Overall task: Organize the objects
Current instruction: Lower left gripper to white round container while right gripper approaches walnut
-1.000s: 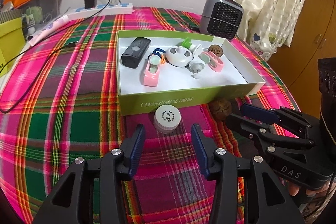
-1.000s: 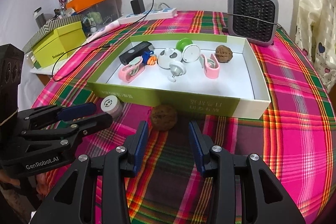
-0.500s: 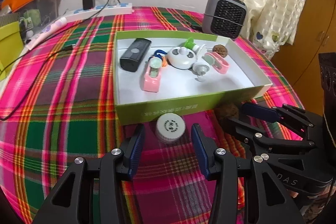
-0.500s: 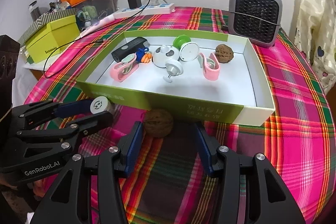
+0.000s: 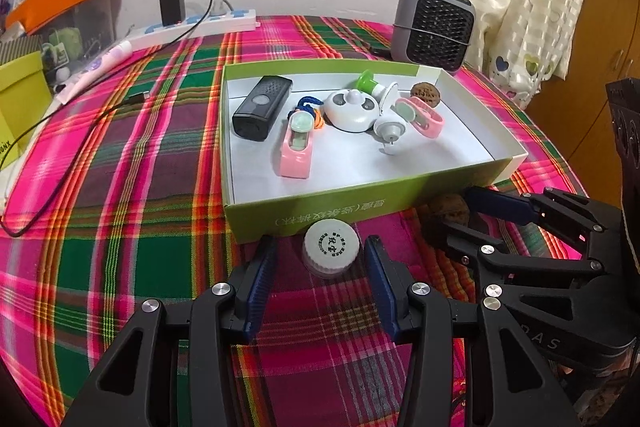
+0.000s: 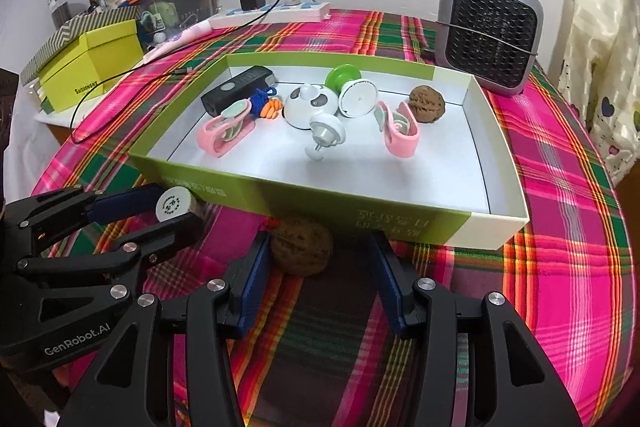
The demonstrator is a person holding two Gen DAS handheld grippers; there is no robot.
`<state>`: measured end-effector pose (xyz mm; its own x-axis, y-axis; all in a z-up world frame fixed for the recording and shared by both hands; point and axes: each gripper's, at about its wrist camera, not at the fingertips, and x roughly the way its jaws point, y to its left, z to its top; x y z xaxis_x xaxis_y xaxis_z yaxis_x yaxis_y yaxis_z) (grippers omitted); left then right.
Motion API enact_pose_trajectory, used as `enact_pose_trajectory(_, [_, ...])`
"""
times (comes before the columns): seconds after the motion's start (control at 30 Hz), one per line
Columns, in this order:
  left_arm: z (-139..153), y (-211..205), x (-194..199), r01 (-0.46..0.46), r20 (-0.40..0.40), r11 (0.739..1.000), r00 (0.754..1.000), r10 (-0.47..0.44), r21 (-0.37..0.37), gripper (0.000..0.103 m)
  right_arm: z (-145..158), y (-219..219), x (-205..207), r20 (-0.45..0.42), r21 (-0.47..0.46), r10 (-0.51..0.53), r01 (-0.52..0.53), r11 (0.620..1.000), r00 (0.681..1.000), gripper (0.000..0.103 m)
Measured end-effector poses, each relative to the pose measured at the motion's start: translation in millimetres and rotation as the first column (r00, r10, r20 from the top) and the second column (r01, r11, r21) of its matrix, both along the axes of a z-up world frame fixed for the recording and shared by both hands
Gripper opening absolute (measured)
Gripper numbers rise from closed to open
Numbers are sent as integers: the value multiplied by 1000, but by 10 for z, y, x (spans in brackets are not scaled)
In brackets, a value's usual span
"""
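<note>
Now both grippers stand open on the plaid tablecloth [image 5: 120,155] just outside the near wall of the green box [image 5: 360,199]: the left gripper [image 5: 320,259] straddles a white cap [image 5: 331,249] without touching it, and the right gripper [image 6: 320,259] brackets a walnut [image 6: 302,247] that leans toward its left pad, with no squeeze evident. The cap looks like light, stiff plastic with a ribbed rim, probably best pinched across that rim. The walnut is hard, round and wrinkled, likely to roll, so a grip across its widest middle seems safest.
</note>
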<state>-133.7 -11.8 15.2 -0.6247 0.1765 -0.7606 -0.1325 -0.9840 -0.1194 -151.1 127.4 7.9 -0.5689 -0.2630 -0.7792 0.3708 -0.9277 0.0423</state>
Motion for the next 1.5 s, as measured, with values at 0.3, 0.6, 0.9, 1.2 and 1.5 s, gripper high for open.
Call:
enact_pose_trajectory(0.3, [1, 5, -2, -1, 0, 1000, 1000, 1, -3, 44, -6, 2, 2, -1, 2, 0, 0, 1000, 1000, 50])
enact_pose_trajectory(0.6, [-1, 0, -3, -1, 0, 1000, 1000, 1, -2, 44, -7, -2, 4, -1, 2, -3, 3, 1000, 1000, 50])
enact_pose_trajectory(0.9, [-3, -2, -1, -3, 0, 1000, 1000, 3, -2, 41, -5, 0, 6, -2, 5, -5, 5, 1000, 1000, 50])
enact_pose_trajectory(1.2, [3, -28, 0, -19, -1, 1000, 1000, 19, -2, 35, -7, 10, 9, -2, 6, -9, 9, 1000, 1000, 50])
enact_pose_trajectory(1.5, [-3, -41, -1, -33, -1, 999, 999, 33, -3, 30, -4, 29, 6, -2, 1, -14, 14, 1000, 1000, 50])
